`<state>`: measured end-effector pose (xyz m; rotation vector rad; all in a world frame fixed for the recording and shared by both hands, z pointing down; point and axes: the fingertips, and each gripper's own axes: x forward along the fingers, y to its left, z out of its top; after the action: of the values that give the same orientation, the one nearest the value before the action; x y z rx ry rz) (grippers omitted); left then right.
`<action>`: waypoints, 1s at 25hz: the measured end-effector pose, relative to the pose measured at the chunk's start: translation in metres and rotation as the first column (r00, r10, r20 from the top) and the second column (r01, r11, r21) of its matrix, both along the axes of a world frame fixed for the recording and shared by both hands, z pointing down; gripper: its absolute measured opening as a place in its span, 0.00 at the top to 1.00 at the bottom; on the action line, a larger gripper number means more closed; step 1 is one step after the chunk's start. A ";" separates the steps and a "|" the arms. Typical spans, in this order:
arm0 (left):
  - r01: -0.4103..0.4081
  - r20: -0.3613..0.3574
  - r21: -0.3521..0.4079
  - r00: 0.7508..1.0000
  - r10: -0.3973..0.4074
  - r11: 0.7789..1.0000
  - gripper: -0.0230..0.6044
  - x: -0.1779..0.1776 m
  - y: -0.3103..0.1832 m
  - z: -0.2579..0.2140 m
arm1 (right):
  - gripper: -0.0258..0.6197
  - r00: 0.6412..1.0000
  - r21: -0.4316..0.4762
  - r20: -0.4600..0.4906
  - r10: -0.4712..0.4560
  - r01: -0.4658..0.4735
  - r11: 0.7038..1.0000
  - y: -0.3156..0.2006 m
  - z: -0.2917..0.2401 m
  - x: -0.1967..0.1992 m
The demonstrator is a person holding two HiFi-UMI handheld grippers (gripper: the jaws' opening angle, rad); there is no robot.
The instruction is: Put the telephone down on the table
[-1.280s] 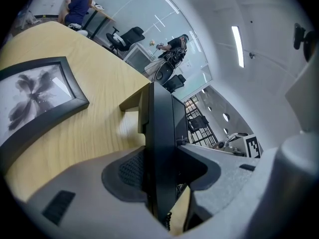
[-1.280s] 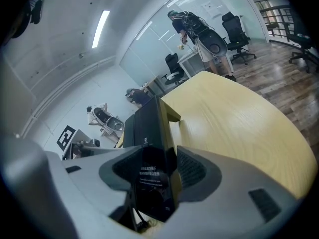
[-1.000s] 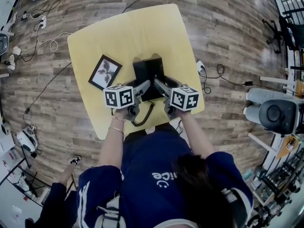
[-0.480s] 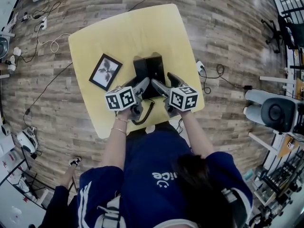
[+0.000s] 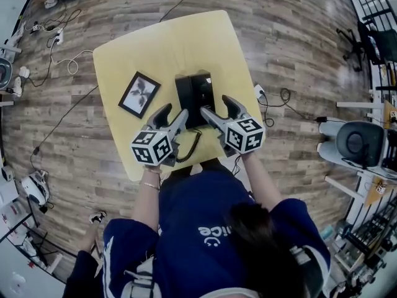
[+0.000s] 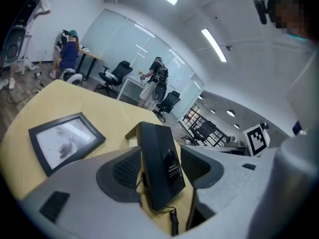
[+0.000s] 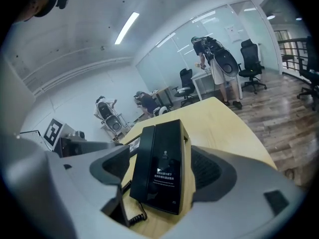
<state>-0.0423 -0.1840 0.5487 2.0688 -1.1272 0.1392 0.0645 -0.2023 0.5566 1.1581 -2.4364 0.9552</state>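
left gripper [image 5: 175,110]: jaws opening, telephone [image 5: 193,98] between, untouched | right gripper [image 5: 215,105]: jaws spread, empty | telephone: resting on table [image 5: 167,42] | left gripper view alone: picture frame [image 6: 65,141] clear

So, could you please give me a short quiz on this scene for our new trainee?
1. True or false: the telephone is being held in the air above the table.
2. In the head view, what lies on the table to the left of the telephone? A) a picture frame B) a mug C) a laptop
3. What trails from the telephone's near end towards the person?

Key
1. False: it rests on the table.
2. A
3. A coiled cord.
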 end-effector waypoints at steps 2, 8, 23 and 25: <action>-0.007 -0.008 0.064 1.000 0.008 0.998 0.58 0.001 0.007 -0.021 | 0.36 1.000 0.038 -0.012 -0.021 0.022 0.999 0.008 -0.012 0.000; -0.012 0.077 0.210 0.997 -0.005 0.978 0.59 0.003 0.025 -0.067 | 0.41 0.998 0.156 -0.033 -0.051 0.055 0.986 0.029 -0.054 0.001; -0.091 0.216 0.337 0.976 0.017 0.937 0.81 0.031 0.065 -0.103 | 0.82 0.989 0.271 -0.084 -0.120 0.139 0.953 0.065 -0.094 -0.007; -0.083 0.219 0.341 0.976 0.007 0.937 0.88 0.031 0.067 -0.104 | 0.86 0.989 0.275 -0.083 -0.122 0.141 0.951 0.066 -0.096 -0.008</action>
<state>-0.0111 -0.1170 0.4447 2.4418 -1.3102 0.2017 0.0563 -0.1361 0.4608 1.0746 -2.6180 0.5361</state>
